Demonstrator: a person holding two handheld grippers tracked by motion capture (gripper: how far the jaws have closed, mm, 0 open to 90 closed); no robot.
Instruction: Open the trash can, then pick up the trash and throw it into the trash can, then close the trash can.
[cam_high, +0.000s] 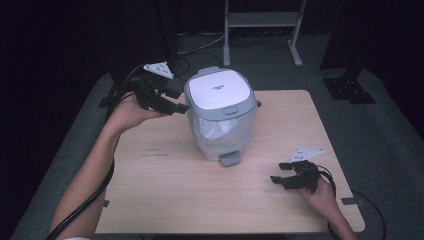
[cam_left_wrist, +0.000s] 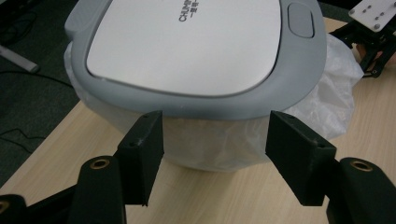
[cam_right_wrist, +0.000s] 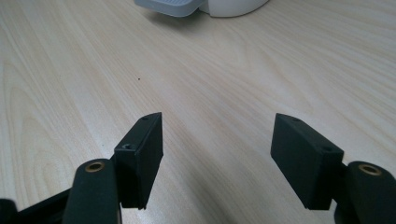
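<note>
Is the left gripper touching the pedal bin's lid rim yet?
Cannot tell. In the left gripper view the open left gripper has its jaw tips right at the pedal bin lid rim, nothing clamped, but no plain gap or contact shows.

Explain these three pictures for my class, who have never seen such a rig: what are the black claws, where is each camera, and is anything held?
A person sits at a wooden table with a hand-held two-jaw tool in each hand. One camera looks down from above; the other two ride on the tools and look along their black jaws. On the table stands a small grey pedal bin with a white lid and a plastic liner. The left gripper is raised beside the bin's rim, jaws open, holding nothing. The right gripper rests low over the bare table, open too.
</note>
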